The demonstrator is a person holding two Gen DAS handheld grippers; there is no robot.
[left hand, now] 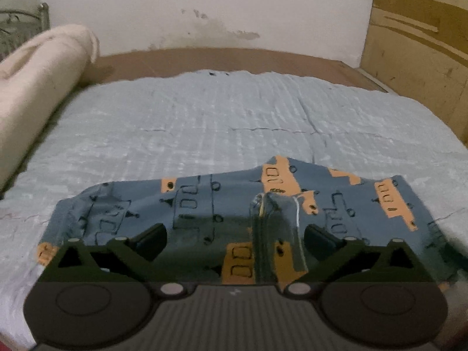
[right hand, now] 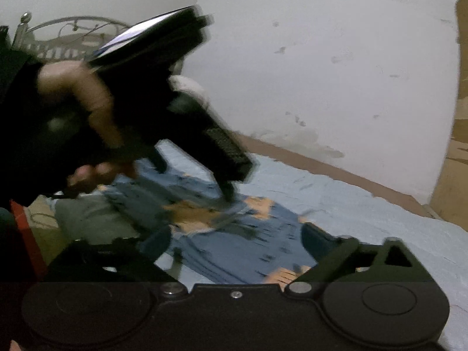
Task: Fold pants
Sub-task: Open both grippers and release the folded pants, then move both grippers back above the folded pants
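Blue-and-orange printed pants (left hand: 222,213) lie bunched on the pale blue quilt (left hand: 204,122), right under the left claw (left hand: 234,237), whose jaws gape wide, pinching nothing. Beyond sits a cream rolled blanket (left hand: 38,87), up-left. The right claw (right hand: 234,245) also gapes over the cloth, the left hand (right hand: 79,99) looming before it against the stained white wall (right hand: 321,58).

My left gripper (left hand: 235,238) is matte black: two angled fingers (left hand: 147,238) on triangular link arms with pale round rivets, a ribbed centre plate and a round disc housing at each side. My right gripper (right hand: 234,245) is built the same, with a small screw at its middle. My left hand (right hand: 79,93) comes out of a dark sleeve (right hand: 14,67).
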